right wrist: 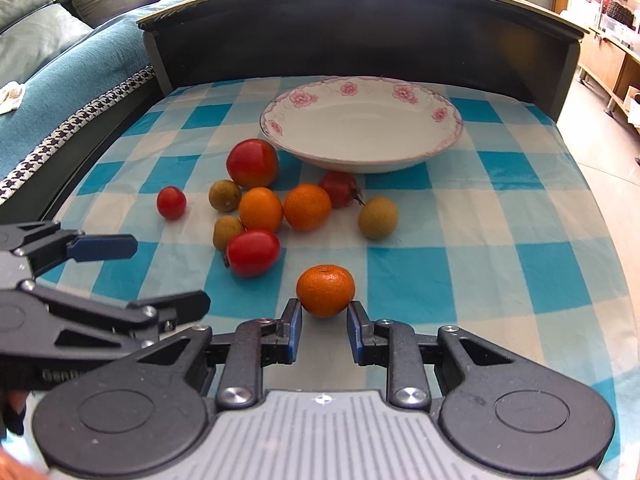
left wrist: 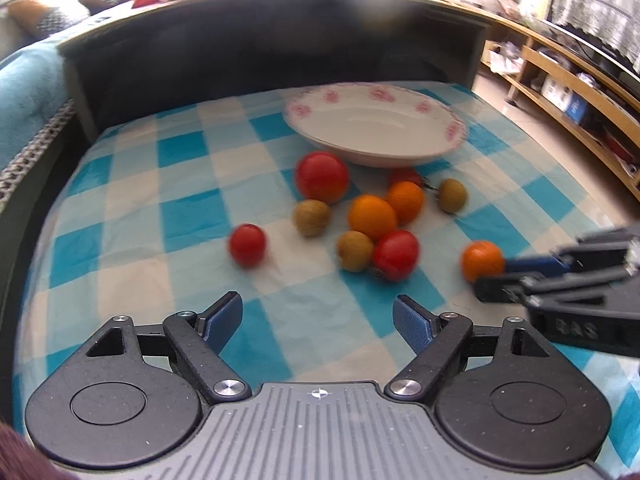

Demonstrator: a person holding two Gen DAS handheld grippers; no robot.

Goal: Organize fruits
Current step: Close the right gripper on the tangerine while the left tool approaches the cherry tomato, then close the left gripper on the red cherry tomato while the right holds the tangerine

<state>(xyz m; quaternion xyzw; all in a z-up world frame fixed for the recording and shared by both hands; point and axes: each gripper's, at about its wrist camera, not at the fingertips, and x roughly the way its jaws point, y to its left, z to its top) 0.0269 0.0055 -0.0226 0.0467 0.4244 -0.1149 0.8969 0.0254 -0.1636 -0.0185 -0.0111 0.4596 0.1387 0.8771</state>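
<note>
Right tool [right wrist: 323, 316] clamps the tangerine [right wrist: 325, 290] at its fingertips; lift slowly toward the bowl [right wrist: 362, 162]. Left tool [left wrist: 317, 316] open, empty.

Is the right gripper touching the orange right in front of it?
Touching. In the right wrist view, the right gripper has both blue pads pressed against the lower sides of the orange, with no gap on either side.

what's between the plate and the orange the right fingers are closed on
In the right wrist view, another orange and a dark red fruit lie between the plate and the gripped orange.
</note>
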